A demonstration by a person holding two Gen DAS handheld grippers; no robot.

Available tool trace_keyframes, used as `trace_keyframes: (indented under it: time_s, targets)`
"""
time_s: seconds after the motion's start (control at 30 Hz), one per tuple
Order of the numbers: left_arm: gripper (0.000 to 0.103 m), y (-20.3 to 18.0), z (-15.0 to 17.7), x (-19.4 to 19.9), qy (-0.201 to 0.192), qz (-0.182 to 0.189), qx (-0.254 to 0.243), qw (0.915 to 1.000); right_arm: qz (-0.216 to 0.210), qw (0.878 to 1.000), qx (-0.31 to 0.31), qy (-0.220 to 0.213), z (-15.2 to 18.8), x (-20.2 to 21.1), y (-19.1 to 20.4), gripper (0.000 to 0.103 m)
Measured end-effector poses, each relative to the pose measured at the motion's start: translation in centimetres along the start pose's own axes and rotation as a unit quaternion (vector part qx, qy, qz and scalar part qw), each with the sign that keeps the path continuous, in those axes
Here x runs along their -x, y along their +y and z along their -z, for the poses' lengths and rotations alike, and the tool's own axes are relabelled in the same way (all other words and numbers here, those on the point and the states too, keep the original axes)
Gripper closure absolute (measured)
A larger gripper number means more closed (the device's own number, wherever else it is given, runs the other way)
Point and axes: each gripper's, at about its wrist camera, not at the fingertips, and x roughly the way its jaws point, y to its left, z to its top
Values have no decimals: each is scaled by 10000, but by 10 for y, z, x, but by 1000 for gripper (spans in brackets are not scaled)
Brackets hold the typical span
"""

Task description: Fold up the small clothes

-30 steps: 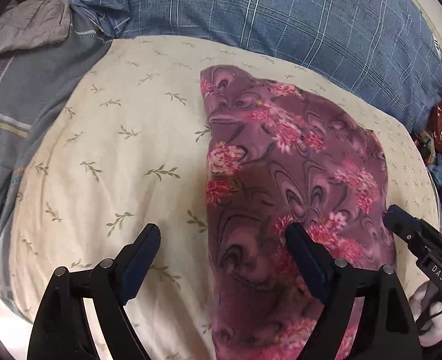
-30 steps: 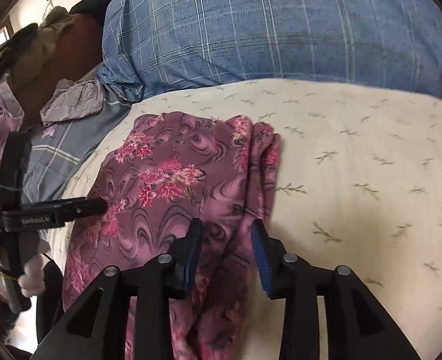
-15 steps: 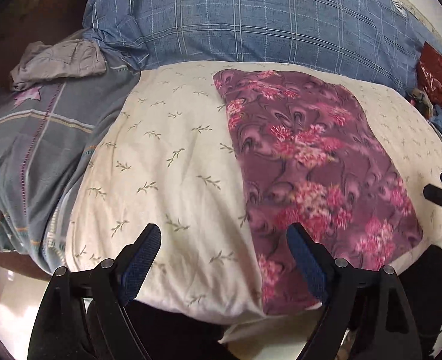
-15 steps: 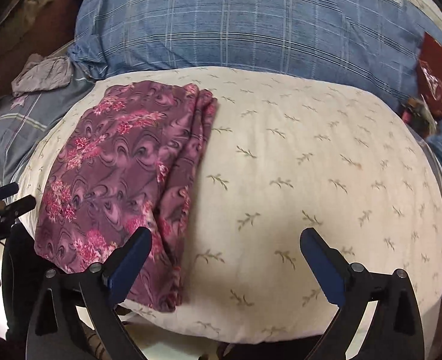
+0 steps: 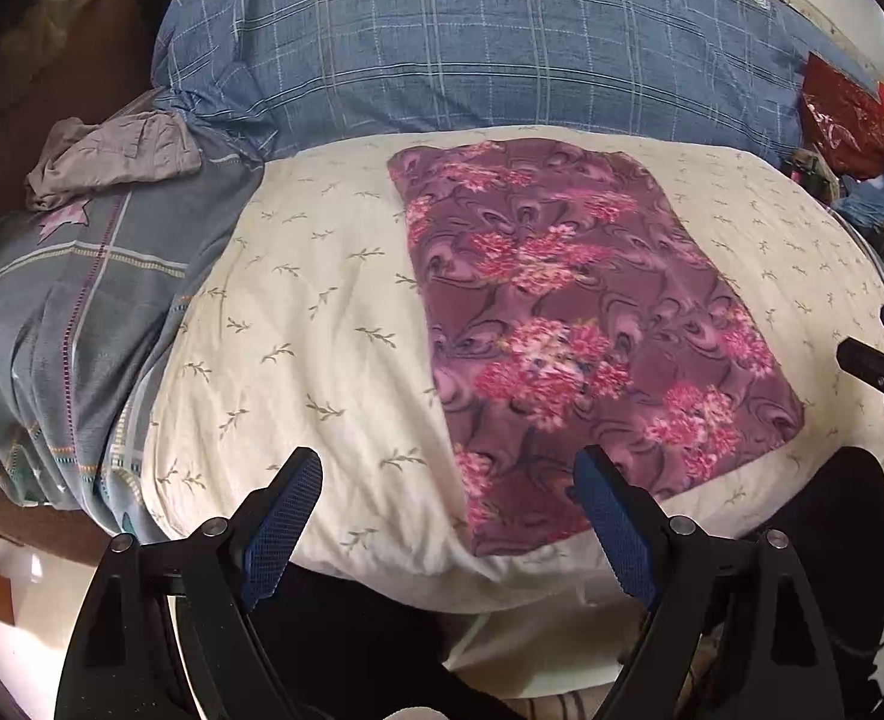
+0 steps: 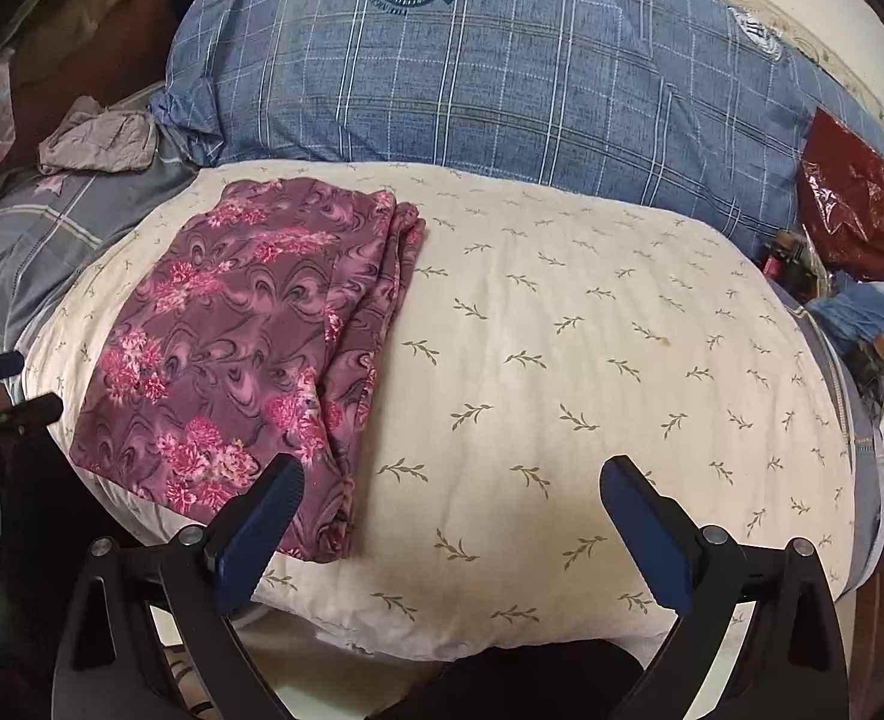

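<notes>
Folded floral garment (image 5: 586,330) lies flat on the cream pillow (image 6: 592,372), ahead of both tongs. Left gripper (image 5: 451,516) gapes wide, empty. Right gripper (image 6: 451,516) has just been opening, nothing between its jaws.

Both views look steeply down and forward from just past the near edge of a cream pillow (image 5: 321,324), each framed at the bottom by its own gripper's fingers.

The left wrist camera sits over the pillow's left half, the left gripper (image 5: 448,516) low in frame, with the folded floral garment (image 5: 568,324) right of centre.

The right wrist camera sits further right, over the right gripper (image 6: 451,516).

Both share the pillow, the garment and the blue plaid cushion (image 6: 502,78) behind, and each glimpses the other gripper at its edge.
</notes>
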Motion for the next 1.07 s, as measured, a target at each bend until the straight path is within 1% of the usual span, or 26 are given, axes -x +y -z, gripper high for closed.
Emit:
trace_keyframes:
  time_s: [0.13, 0.3, 0.47, 0.57, 0.6, 0.7, 1.07]
  targets:
    - [17, -12, 3, 11, -80, 53, -156, 9998, -85, 9995, -296, -57, 3, 3, -9, 3]
    - [17, -22, 7, 23, -213, 129, -201, 9995, -106, 9986, -512, 14, 8, 0, -18, 3]
    - [17, -28, 11, 26, -196, 150, -262, 9994, -49, 9975, -707, 23, 12, 0, -26, 3]
    - [17, -28, 11, 26, -90, 362, -226, 9990, -58, 9969, -780, 57, 13, -1, -27, 3]
    - [17, -28, 10, 27, -91, 464, -199, 9987, -64, 9968, -792, 71, 13, -2, -27, 3]
    - [17, -30, 10, 31, -156, 619, -207, 9977, -92, 9969, -781, 96, 14, -4, -26, 3]
    - [17, -31, 11, 32, -159, 575, -224, 9980, -105, 9971, -742, 123, 15, -5, -22, 3]
